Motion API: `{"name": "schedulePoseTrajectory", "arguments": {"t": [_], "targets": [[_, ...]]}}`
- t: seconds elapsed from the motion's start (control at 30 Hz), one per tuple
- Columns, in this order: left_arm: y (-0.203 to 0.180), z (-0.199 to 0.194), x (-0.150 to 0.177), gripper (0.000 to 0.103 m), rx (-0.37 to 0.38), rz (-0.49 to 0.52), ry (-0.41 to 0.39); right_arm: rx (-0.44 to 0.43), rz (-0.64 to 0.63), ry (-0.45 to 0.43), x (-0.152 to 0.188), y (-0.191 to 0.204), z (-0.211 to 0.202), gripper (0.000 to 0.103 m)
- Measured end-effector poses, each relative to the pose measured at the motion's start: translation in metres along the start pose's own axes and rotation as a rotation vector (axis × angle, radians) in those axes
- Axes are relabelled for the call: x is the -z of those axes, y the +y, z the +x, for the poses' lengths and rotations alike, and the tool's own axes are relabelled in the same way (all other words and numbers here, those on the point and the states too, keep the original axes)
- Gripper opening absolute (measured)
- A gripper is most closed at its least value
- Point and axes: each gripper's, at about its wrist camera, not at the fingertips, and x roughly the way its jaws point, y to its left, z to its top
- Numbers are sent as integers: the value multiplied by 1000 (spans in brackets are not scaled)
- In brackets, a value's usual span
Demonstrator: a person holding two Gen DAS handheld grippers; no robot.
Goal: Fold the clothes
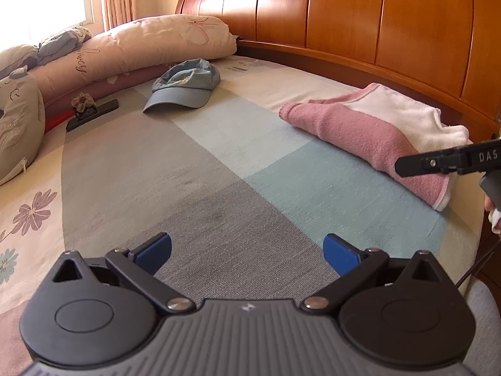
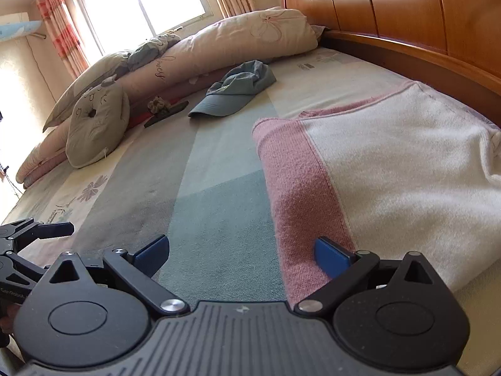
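A folded pink-and-white terry towel (image 2: 375, 169), nubby and soft-edged, lies on a woven patchwork bedspread (image 1: 219, 163) near a glossy wooden headboard (image 1: 360, 25). The right gripper (image 2: 242, 250), blue pads spread apart, sits at the towel's near pink edge, its right pad against the fabric. The left gripper (image 1: 247, 250), also spread wide, hovers over bare bedspread, the towel ahead to its right. Beyond, a crumpled blue cap (image 1: 184, 84); a floral quilt (image 1: 141, 44) bears script lettering, not clearly readable.
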Motion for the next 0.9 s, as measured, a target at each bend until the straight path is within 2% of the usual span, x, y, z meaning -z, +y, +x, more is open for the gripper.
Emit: {"name": "schedulePoseTrajectory", "arguments": {"t": [0.33, 0.4, 0.53, 0.67, 0.8, 0.83, 0.9], "targets": [[5, 0, 3, 102, 6, -40, 2, 78, -60, -1, -38, -11, 34, 103], [6, -1, 4, 102, 6, -39, 1, 94, -103, -29, -25, -10, 30, 103], [7, -1, 3, 102, 5, -38, -1, 112, -98, -79, -21, -8, -2, 103], [4, -4, 3, 102, 22, -39, -7, 247, -45, -142, -25, -40, -31, 103], [-1, -9, 3, 102, 30, -26, -16, 370, 65, -101, -15, -90, -36, 102], [-2, -11, 3, 102, 29, -21, -20, 399, 100, -86, -11, -102, -37, 95], [-3, -14, 2, 102, 24, -14, -26, 387, 123, -115, -7, -99, -50, 96]]}}
